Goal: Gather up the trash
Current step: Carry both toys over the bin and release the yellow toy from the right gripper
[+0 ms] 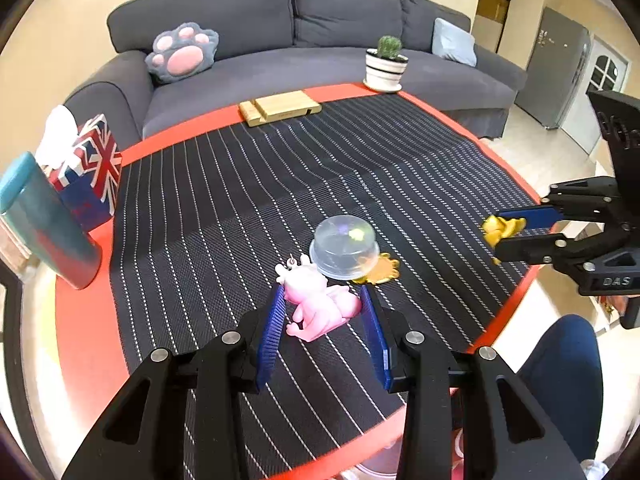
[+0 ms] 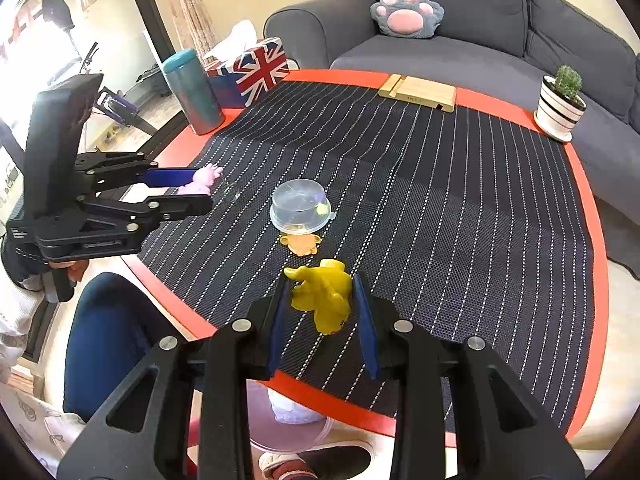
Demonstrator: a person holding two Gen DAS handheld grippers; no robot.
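Observation:
A pink toy figure (image 1: pixel 320 308) is clamped between the blue pads of my left gripper (image 1: pixel 323 292), just above the striped mat. The right wrist view shows that gripper (image 2: pixel 204 188) at the left, holding the pink figure (image 2: pixel 206 176) off the table. My right gripper (image 2: pixel 321 280) is shut on a yellow toy figure (image 2: pixel 326 300) near the table's front edge; the left wrist view has this gripper (image 1: pixel 499 232) and the yellow figure (image 1: pixel 500 229) at the right. An upturned clear plastic cup (image 1: pixel 344 248) (image 2: pixel 300 208) and a flat orange piece (image 1: pixel 382 270) (image 2: pixel 302 244) lie mid-mat.
A flag-print tissue box (image 2: pixel 256 70) and a teal tumbler (image 2: pixel 194 92) stand at the table's left. A wooden stand (image 2: pixel 418 92) and a potted cactus (image 2: pixel 560 104) sit at the far edge, with a grey sofa (image 2: pixel 460 40) behind. A person's leg (image 2: pixel 108 332) and a pink bin (image 2: pixel 288 428) are below the front edge.

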